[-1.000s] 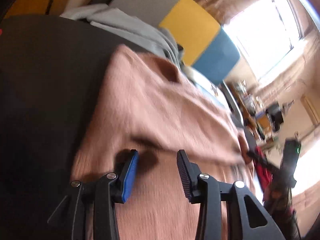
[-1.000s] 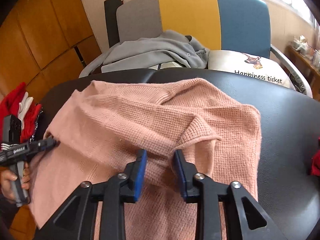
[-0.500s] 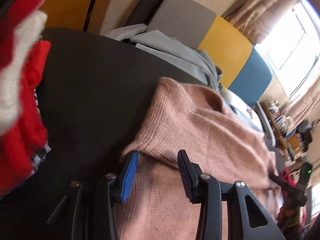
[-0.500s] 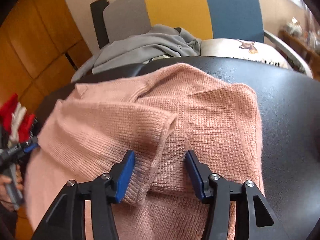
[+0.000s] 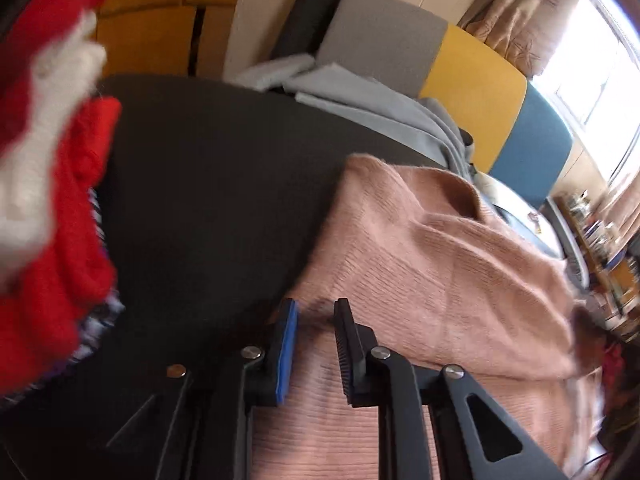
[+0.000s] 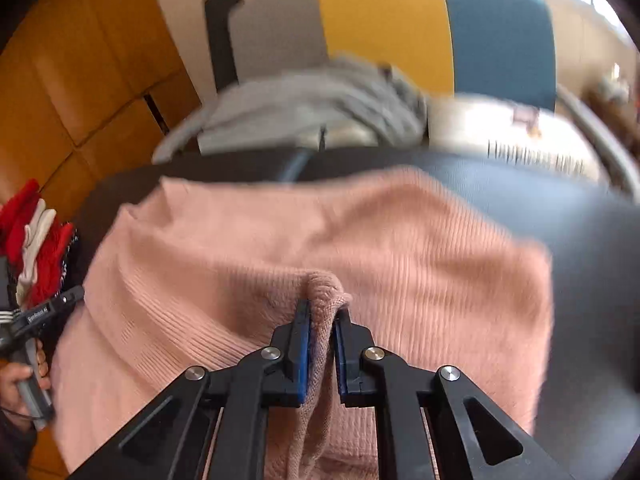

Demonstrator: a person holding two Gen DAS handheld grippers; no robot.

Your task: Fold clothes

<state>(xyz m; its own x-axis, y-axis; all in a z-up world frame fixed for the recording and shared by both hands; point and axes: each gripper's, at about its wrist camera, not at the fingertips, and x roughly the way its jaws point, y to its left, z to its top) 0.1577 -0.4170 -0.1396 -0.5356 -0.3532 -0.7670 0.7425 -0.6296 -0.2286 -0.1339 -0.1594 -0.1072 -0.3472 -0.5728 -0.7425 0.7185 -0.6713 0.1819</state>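
The pink knit sweater (image 6: 360, 248) lies spread on the dark worktop (image 5: 208, 184), partly folded over itself. The right hand-held gripper (image 6: 321, 320) is clenched on a raised pleat of the knit, likely to carry that layer across. The left hand-held gripper (image 5: 314, 320) has just been closing at the sweater's edge, knit between its 2 jaws, though a gap shows, so no pinch yet.
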